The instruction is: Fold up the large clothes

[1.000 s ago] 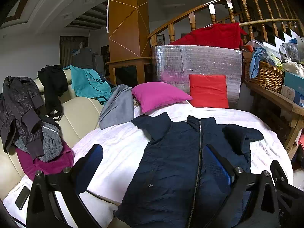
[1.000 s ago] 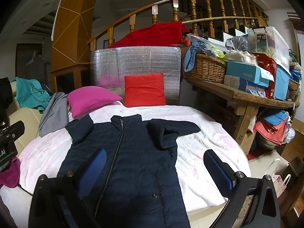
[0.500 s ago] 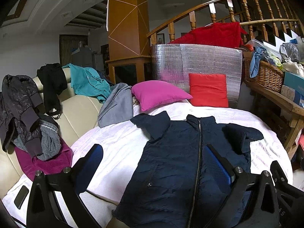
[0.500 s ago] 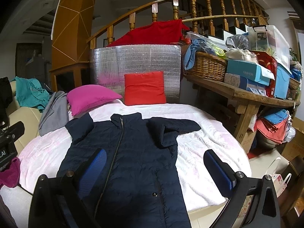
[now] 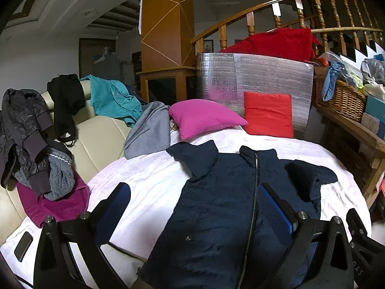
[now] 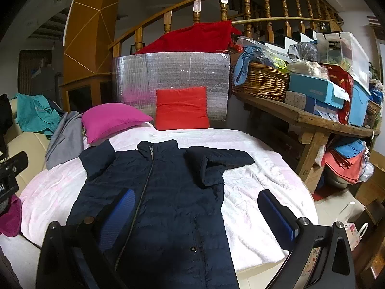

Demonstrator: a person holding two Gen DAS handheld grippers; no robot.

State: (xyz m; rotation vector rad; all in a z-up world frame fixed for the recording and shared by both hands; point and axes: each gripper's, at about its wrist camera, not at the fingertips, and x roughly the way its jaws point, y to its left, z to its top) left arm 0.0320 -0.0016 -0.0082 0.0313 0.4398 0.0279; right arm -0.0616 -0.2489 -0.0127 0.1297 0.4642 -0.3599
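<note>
A dark navy zip-up jacket [image 5: 221, 202] lies flat, front up, on a round bed with a white cover [image 5: 149, 180]. Its collar points away from me. Both sleeves are folded in over the shoulders. It also shows in the right wrist view [image 6: 163, 192]. My left gripper [image 5: 192, 207] is open and empty above the jacket's lower left part. My right gripper [image 6: 197, 209] is open and empty above the jacket's lower right part. Neither touches the cloth.
A magenta pillow [image 5: 204, 116] and a red pillow [image 5: 268, 113] lie at the bed's far side. A cream sofa [image 5: 96, 139] on the left holds piled clothes [image 5: 31, 144]. A wooden bench [image 6: 300, 118] with a basket and boxes stands on the right. A phone [image 5: 22, 242] lies near left.
Both grippers have drifted slightly; the view has shifted a little. The jacket has not moved and both grippers stay open.
</note>
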